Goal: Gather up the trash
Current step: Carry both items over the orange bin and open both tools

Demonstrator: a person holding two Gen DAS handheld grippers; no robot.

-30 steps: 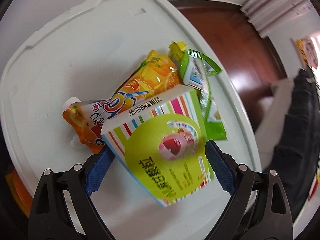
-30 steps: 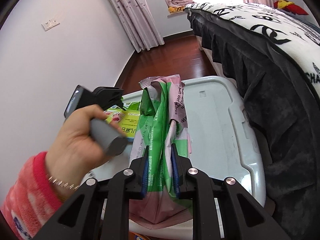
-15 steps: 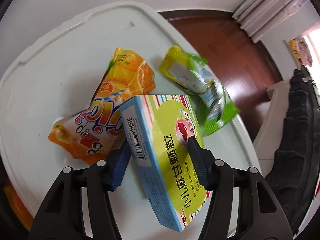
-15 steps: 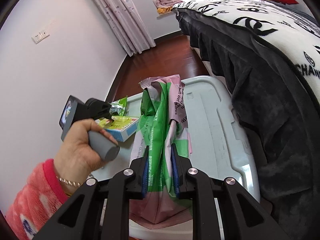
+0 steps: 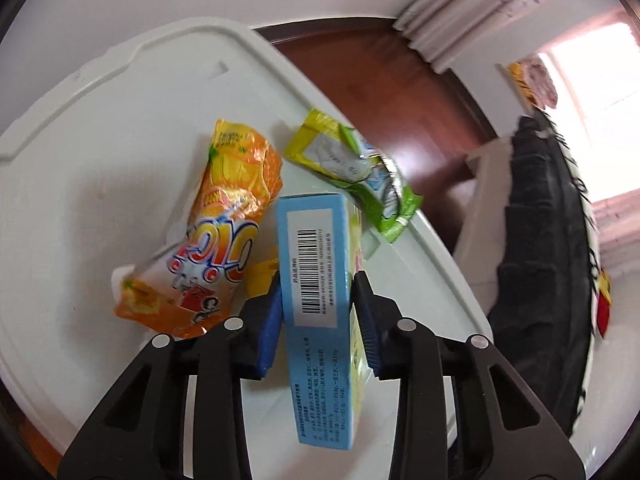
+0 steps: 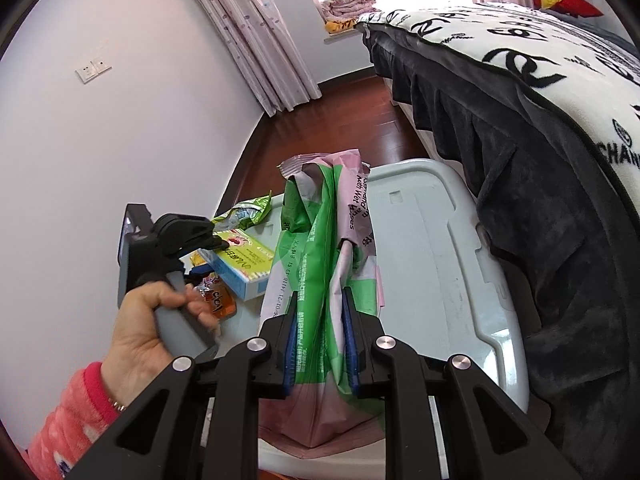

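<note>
My left gripper (image 5: 318,300) is shut on a blue and green striped medicine box (image 5: 320,276), held edge-up just above the white bin lid (image 5: 100,140). An orange drink pouch (image 5: 212,236) and a green wrapper (image 5: 352,168) lie on the lid beside it. My right gripper (image 6: 320,336) is shut on the rim of a pink and green wet-wipes bag (image 6: 324,248) that stands on the lid (image 6: 440,260). In the right wrist view the left gripper (image 6: 216,244), the box (image 6: 240,264), the pouch (image 6: 216,300) and the wrapper (image 6: 244,212) show at the left.
A bed with a black skirt and a black-and-white blanket (image 6: 540,100) stands close on the right of the lid. A white wall (image 6: 120,120) runs along the left. Dark wooden floor (image 6: 360,112) and curtains (image 6: 256,32) lie beyond.
My left gripper has closed on the box, turned it from flat to edge-up and lifted it off the pouch. The right gripper still holds the bag in the same place.
</note>
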